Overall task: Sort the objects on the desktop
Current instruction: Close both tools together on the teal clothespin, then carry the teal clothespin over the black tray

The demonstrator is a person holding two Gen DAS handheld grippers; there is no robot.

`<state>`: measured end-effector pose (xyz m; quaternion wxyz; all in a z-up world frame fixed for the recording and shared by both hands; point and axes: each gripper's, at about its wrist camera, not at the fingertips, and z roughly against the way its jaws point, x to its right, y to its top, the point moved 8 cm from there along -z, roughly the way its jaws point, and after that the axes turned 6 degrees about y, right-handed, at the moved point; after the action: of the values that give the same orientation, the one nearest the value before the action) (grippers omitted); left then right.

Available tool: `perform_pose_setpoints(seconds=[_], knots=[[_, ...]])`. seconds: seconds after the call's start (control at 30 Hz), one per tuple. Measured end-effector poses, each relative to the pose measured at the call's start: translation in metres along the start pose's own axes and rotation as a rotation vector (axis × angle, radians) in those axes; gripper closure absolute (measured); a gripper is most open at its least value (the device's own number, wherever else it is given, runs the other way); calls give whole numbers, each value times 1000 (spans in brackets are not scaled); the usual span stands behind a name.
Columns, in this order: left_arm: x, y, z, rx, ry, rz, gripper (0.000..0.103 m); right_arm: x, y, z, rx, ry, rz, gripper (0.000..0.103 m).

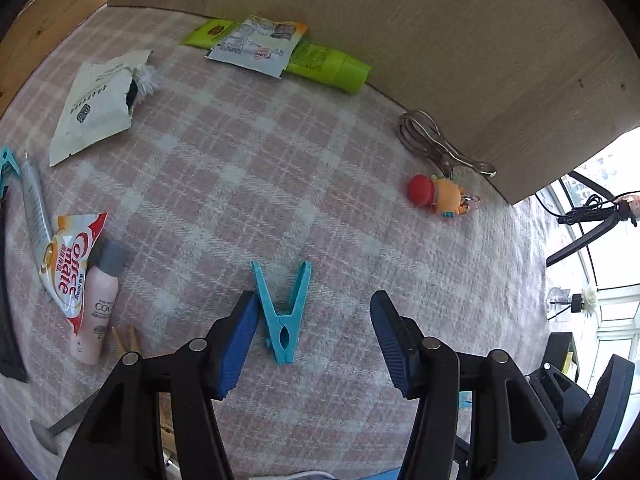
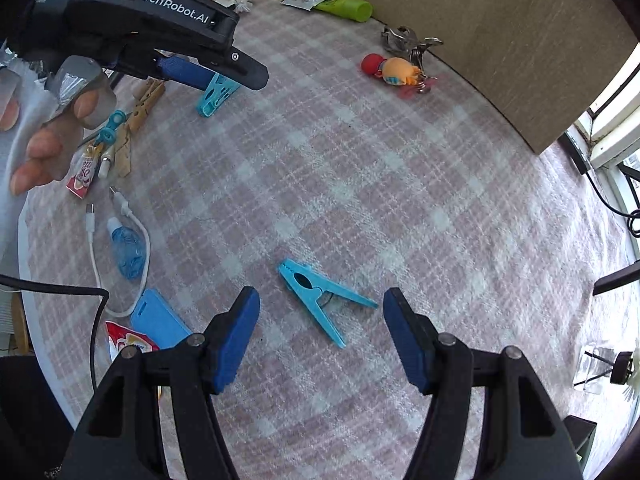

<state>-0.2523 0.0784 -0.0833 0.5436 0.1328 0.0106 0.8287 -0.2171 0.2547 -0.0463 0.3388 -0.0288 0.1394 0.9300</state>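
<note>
Both wrist views low, facing forward, sharing the checked cloth (image 1: pixel 320 184) (backboard behind)

- "GenRobot.AI" in white on the black body of the left gripper (image 2: pixel 224 76), at 10 o'clock.
- "Coffee mate" on the red and white sachet (image 1: pixel 70 264), at 9 o'clock.
- "COCO" on the pink tube (image 1: pixel 94 316), at 8 o'clock.

Blue clothespin (image 1: pixel 285 316) flat on plaid cloth, second blue clothespin (image 2: pixel 322 304) likewise, handles splayed

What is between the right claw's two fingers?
A blue peg lies on the checked cloth in the gap of the right claw, touching neither finger. The right wrist view shows it.
</note>
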Motion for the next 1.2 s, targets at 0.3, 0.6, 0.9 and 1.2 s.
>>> perform_pose_setpoints(seconds=[0.3, 0.6, 0.9, 1.2], knots=[[3, -11, 0, 4, 37, -44, 74, 0, -4, 7, 2, -18, 60, 43], [-6, -27, 1, 2, 39, -55, 82, 23, 8, 12, -10, -15, 88, 42], [-9, -40, 3, -3, 11, -36, 82, 40, 45, 21, 21, -11, -82, 72], [3, -72, 17, 3, -33, -57, 82, 57, 48, 62, 158, -20, -260, 73]])
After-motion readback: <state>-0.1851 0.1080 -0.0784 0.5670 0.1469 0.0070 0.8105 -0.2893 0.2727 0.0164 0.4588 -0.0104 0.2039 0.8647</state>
